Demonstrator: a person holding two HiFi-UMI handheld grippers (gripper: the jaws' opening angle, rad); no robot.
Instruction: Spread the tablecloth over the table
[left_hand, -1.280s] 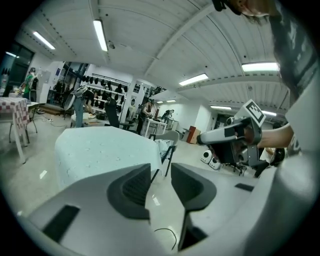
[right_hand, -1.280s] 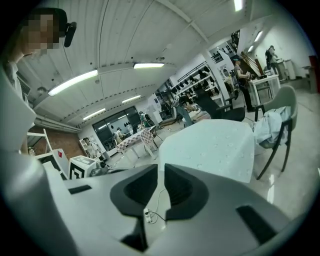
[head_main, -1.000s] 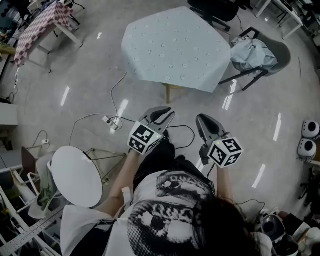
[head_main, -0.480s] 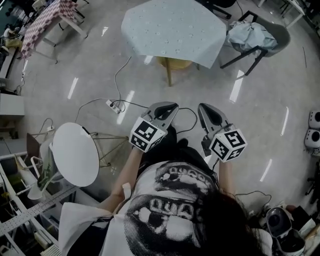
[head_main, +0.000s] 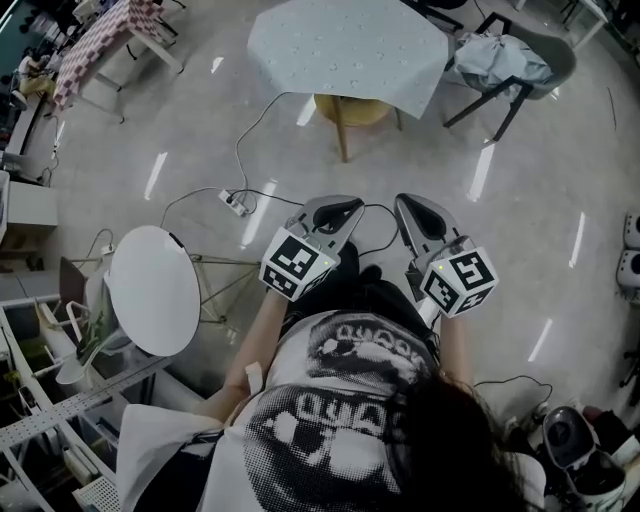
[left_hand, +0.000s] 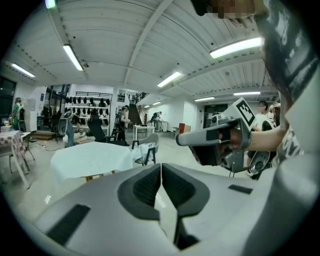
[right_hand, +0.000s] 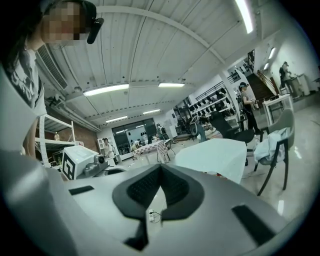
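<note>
A pale blue tablecloth (head_main: 345, 50) lies spread over a table at the top of the head view, hanging down its sides; it also shows as the tablecloth (left_hand: 90, 159) in the left gripper view and the tablecloth (right_hand: 215, 155) in the right gripper view. Both grippers are held close to the person's chest, several steps back from the table. My left gripper (head_main: 340, 207) is shut with nothing between its jaws. My right gripper (head_main: 407, 203) is shut and empty too. The table's wooden legs (head_main: 343, 130) show under the cloth.
A grey chair (head_main: 510, 70) with a light cloth on it stands right of the table. A power strip and cables (head_main: 236, 203) lie on the floor ahead. A small round white table (head_main: 153, 290) is at my left, a checked-cloth table (head_main: 95, 45) far left. Other people stand far off.
Both grippers have shut their jaws. The person has stepped back, so the table has slid toward the top of the head view and the grippers have risen a little.
</note>
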